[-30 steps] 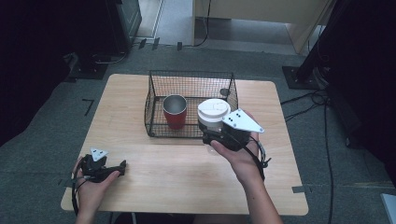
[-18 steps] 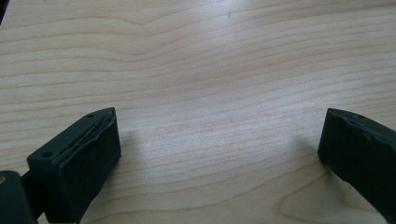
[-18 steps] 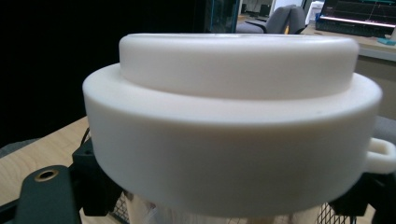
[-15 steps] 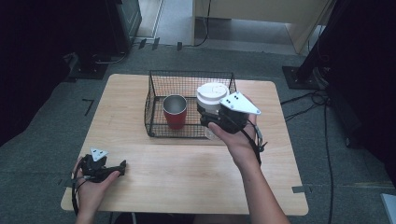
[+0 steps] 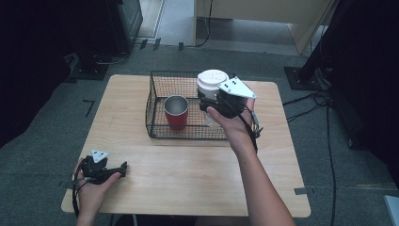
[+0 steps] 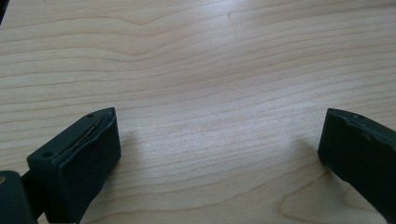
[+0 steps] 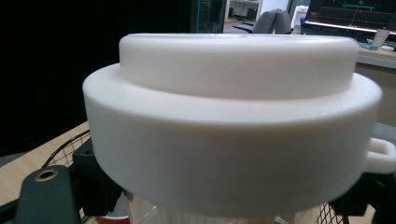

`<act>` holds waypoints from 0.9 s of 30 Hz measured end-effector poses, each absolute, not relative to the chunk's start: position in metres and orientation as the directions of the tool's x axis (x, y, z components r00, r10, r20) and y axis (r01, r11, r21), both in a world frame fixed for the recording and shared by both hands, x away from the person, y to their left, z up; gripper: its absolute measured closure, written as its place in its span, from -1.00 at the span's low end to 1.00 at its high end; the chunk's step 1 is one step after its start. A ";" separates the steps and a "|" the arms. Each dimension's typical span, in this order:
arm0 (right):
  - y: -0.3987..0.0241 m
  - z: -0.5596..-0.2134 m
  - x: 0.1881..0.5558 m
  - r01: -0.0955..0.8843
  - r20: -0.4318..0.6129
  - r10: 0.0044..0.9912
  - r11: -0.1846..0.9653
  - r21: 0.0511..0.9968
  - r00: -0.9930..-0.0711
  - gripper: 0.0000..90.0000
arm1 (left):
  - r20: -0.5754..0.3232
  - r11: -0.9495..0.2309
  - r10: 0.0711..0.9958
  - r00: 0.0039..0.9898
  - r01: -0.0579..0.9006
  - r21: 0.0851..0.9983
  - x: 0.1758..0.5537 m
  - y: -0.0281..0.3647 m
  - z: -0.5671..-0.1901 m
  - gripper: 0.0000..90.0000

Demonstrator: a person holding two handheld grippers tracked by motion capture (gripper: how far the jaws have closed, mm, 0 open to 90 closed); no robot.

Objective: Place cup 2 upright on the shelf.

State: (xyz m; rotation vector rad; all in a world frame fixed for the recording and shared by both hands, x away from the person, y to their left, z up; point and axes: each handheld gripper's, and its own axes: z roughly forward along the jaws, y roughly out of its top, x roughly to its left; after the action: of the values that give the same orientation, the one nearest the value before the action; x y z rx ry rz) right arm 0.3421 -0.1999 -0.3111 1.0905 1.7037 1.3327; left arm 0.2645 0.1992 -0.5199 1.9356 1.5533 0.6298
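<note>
The right tongs [image 5: 212,104] clamp a clear jar [image 5: 211,96] just under its white lid [image 5: 212,80] and hold it in the air over the right half of the wire basket [image 5: 155,110]. The left tongs [image 5: 123,166] rest on the tabletop [image 5: 188,165] at the near left corner, jaws wide with nothing between them. A red cup [image 5: 176,113] stands upright inside the basket, left of the jar.

The step in hand looks like setting the jar into the basket. The next move calls for lowering it into the free space right of the cup, clear of the cup and the wire wall, then letting go once the base sits flat.

In the right gripper view the lid [image 7: 233,121] blocks nearly everything ahead. The jar's base and the basket floor beneath it are hidden by the hand in the high view, so the height above the mesh cannot be told
</note>
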 end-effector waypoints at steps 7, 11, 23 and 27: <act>-0.201 -0.322 0.364 0.206 -0.026 0.929 0.109 0.973 -0.368 -0.63 | 0.008 -0.160 0.977 0.213 0.706 0.689 0.265 0.199 -0.520 -1.00; -0.201 -0.328 0.375 0.215 -0.027 0.933 0.111 0.970 -0.359 -0.63 | 0.008 -0.160 0.977 0.213 0.706 0.690 0.265 0.199 -0.520 -1.00; -0.201 -0.357 0.405 0.266 -0.014 0.947 0.105 0.958 -0.322 -0.63 | 0.009 -0.161 0.977 0.214 0.707 0.689 0.265 0.199 -0.520 -1.00; -0.198 -0.367 0.412 0.282 -0.029 0.947 0.124 0.951 -0.319 -0.63 | 0.009 -0.161 0.977 0.214 0.707 0.689 0.265 0.199 -0.520 -1.00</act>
State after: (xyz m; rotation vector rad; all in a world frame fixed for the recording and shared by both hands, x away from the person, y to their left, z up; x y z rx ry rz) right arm 0.4122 -0.1976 -0.3673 1.2019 1.7111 1.2185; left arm 0.2645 0.1992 -0.5199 1.9364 1.5526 0.6304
